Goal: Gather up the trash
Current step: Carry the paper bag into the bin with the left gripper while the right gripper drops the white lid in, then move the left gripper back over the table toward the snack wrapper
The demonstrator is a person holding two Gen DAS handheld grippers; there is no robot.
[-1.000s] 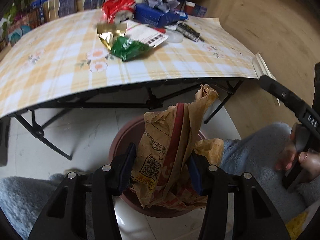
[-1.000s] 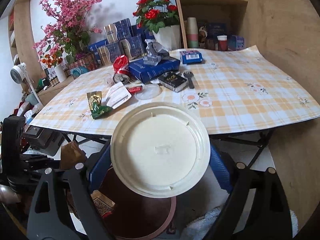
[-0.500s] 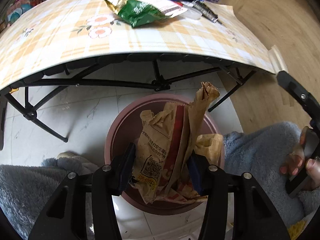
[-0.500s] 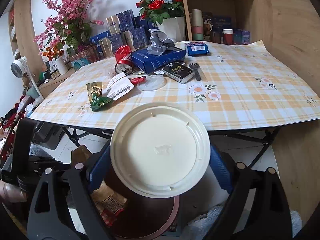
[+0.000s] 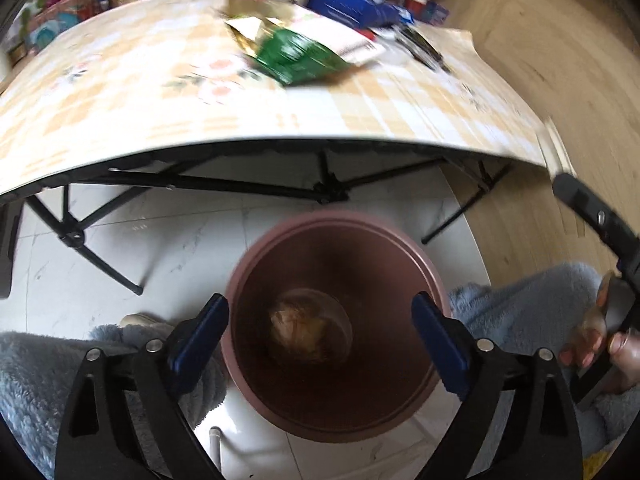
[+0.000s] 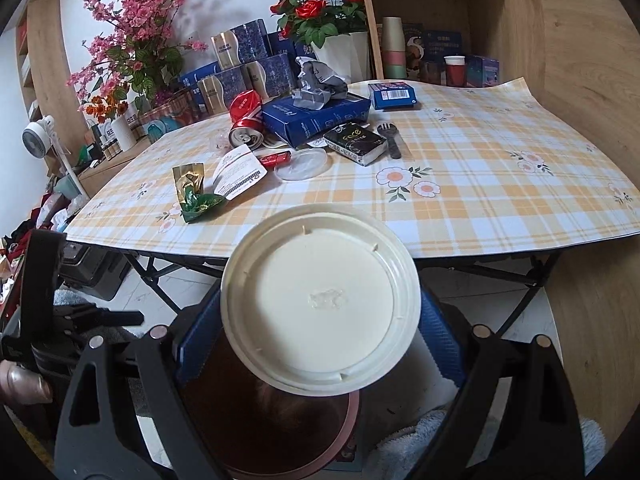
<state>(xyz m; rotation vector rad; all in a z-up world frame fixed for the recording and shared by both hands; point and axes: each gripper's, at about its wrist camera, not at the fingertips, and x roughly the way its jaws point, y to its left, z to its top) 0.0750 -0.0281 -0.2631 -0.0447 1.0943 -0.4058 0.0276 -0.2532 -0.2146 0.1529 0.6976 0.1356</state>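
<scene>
Left wrist view: left gripper (image 5: 320, 334) jaws opening, nothing between; crumpled brown paper bag (image 5: 298, 324) lies at bottom of round maroon plastic bin (image 5: 434, 276). Right gripper (image 6: 320, 336) jaws wide, clamping round cream plastic lid (image 6: 320, 300) w/ bin below; centre it over the rim before release. More litter on counter (image 6: 500, 184)

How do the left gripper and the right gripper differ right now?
The left gripper holds nothing and its jaws are opening; the right gripper is shut on a cream lid. The left looks straight down into the bin; the right looks more across the table. Both hover above the bin.
</scene>
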